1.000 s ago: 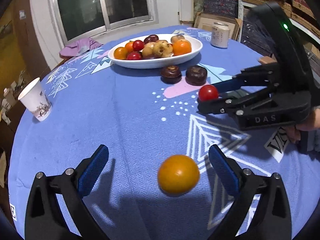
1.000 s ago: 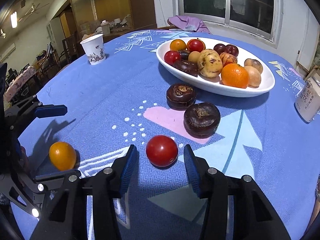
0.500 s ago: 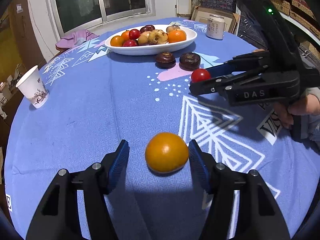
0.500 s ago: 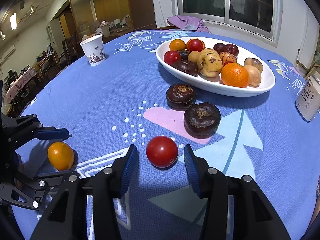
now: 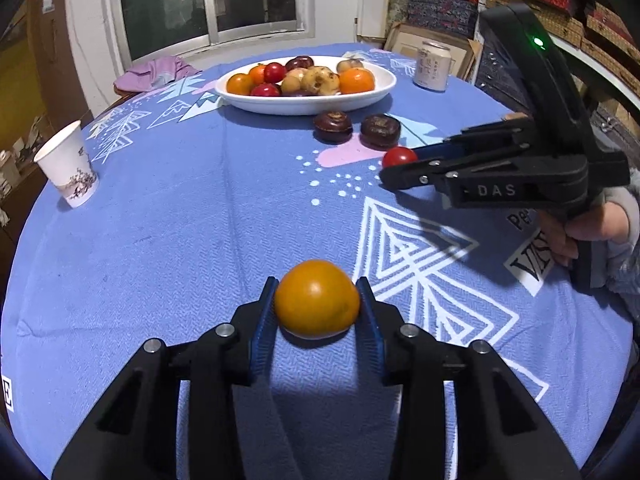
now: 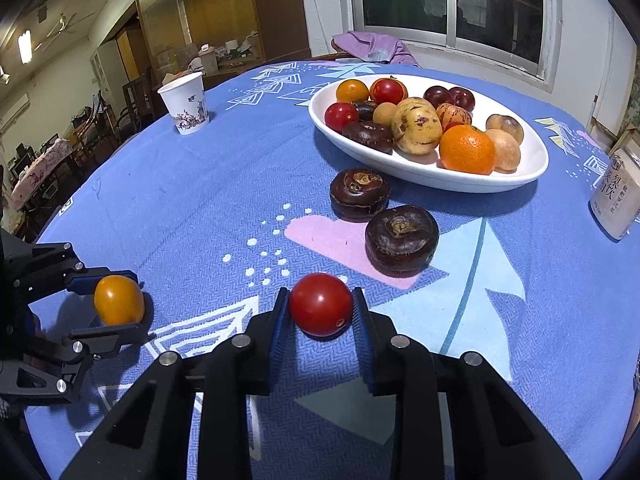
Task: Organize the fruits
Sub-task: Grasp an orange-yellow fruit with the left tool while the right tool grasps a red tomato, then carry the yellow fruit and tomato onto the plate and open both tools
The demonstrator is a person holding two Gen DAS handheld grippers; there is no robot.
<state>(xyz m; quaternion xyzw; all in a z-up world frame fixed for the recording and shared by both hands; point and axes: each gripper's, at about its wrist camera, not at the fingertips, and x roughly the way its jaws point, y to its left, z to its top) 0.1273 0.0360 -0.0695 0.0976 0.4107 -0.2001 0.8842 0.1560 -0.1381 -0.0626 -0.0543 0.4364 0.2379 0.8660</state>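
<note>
Orange tomato point(image 5: 317, 299) sits clamped in the left gripper point(image 5: 318, 302) — red tomato point(image 6: 321, 304) clamped in the right gripper point(image 6: 320, 308).

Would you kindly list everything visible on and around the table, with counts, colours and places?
orange tomato: one, orange, near table edge, between the left pads
red tomato: one, red, between the right pads
water chestnuts: two, dark brown, on the cloth before the bowl
bowl: one, white, oval, far side, heaped with mixed fruit
paper cup: one, white, patterned, far left edge
drink can: one, pale, right of the bowl
tablecloth: one, blue, patterned
purple cloth: one, under the window
left hand-held gripper: black, blue pads
right hand-held gripper: black, blue pads
</note>
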